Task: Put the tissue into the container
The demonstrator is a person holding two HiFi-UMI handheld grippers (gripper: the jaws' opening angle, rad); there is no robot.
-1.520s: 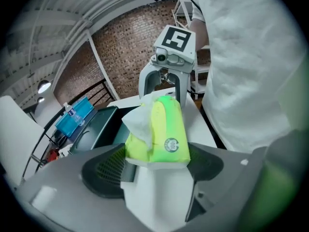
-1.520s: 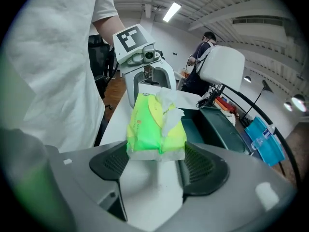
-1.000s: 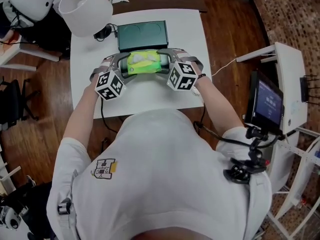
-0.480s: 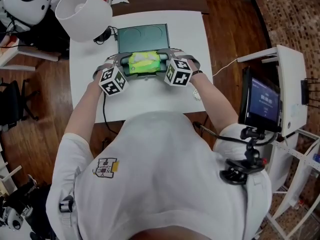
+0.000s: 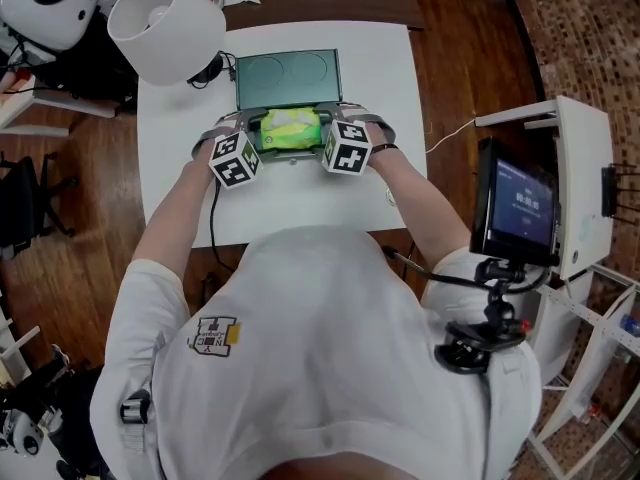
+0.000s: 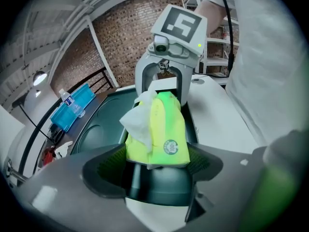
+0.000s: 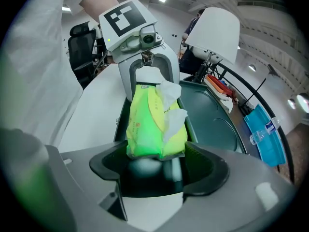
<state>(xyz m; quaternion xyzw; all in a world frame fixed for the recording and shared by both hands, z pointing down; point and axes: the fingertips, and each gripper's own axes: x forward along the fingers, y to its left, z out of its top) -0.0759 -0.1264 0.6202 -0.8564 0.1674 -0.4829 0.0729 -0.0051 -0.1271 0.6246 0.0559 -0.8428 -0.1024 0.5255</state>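
A yellow-green tissue pack with white tissue poking out of its top hangs lengthwise over the dark green container. The container's lid lies open flat behind it on the white table. My left gripper is shut on the pack's left end and my right gripper on its right end. In the left gripper view the pack fills the space between my jaws, with the container's rim to its left. The right gripper view shows the pack pressed the same way.
A white lamp shade stands at the table's far left corner. A screen on a stand is to the right of the table, with a white cable running from it. The floor around is wood.
Both grippers have drawn closer together and a little farther from me. The tissue pack between them has come down towards the container.
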